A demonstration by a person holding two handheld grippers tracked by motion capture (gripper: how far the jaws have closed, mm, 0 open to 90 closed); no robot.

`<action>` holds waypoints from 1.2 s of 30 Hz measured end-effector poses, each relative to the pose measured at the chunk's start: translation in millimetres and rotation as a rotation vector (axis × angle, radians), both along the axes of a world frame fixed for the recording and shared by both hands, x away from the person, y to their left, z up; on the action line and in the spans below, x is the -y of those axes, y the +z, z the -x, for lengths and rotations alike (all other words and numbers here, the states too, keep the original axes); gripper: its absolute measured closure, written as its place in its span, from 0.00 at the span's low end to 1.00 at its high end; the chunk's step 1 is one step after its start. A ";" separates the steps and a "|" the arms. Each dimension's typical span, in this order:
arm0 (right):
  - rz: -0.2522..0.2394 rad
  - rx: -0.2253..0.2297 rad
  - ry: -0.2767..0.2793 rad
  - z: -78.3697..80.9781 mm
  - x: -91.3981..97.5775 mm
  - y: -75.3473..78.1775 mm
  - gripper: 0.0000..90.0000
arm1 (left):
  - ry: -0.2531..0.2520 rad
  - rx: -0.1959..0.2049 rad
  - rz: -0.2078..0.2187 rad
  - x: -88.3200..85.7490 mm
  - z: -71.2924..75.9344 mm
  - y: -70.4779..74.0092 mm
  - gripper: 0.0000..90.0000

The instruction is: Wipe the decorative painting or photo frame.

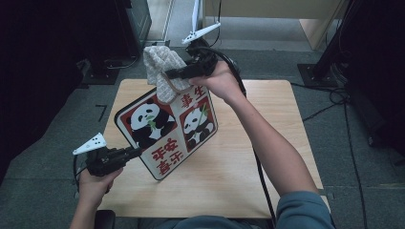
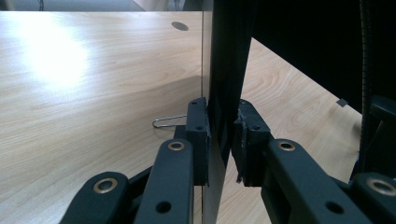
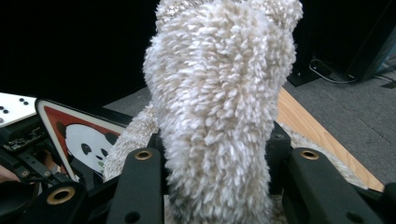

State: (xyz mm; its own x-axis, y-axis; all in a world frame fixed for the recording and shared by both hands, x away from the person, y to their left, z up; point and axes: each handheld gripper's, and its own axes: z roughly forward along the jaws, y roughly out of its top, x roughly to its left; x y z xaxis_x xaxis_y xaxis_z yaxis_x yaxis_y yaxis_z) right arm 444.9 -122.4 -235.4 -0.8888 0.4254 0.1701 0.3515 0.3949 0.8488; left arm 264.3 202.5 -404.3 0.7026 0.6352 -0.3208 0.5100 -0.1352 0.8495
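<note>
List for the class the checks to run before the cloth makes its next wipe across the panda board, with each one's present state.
1. Left gripper clamped on the panda board: ok, jaws grip its edge.
2. Right gripper holding the fluffy cloth: ok.
3. Cloth touching the board's top: ok.
4. Board lifted off the table: ok, tilted.
5. Board face clean: cannot tell.

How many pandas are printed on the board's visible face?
2. One panda fills the upper-left red panel of the board; the other panda sits in the right red panel. The fluffy cloth covers the top corner, possibly hiding more.
</note>
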 end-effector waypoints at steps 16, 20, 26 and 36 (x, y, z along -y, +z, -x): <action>0.016 0.003 -0.045 -8.1 13.8 1.7 0.69 | 0.001 0.000 -0.001 -0.5 -0.2 0.0 0.87; 0.017 0.000 -0.060 -10.3 17.9 1.7 0.69 | 0.003 0.001 0.000 -0.7 -0.3 0.0 0.87; 0.027 0.000 -0.078 -13.7 23.1 2.2 0.69 | 0.005 0.003 0.002 -1.5 -0.5 -0.1 0.87; 0.031 -0.009 -0.115 -19.1 33.0 1.5 0.69 | 0.009 0.004 0.004 -2.4 -0.6 -0.2 0.87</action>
State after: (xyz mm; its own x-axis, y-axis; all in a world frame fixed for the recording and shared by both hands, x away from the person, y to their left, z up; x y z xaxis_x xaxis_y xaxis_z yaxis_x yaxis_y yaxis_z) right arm 464.0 -155.4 -233.8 -0.8321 0.5301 0.1633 0.4039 0.3773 0.8334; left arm 264.9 204.9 -404.5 0.6980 0.6403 -0.3207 0.5076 -0.1265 0.8522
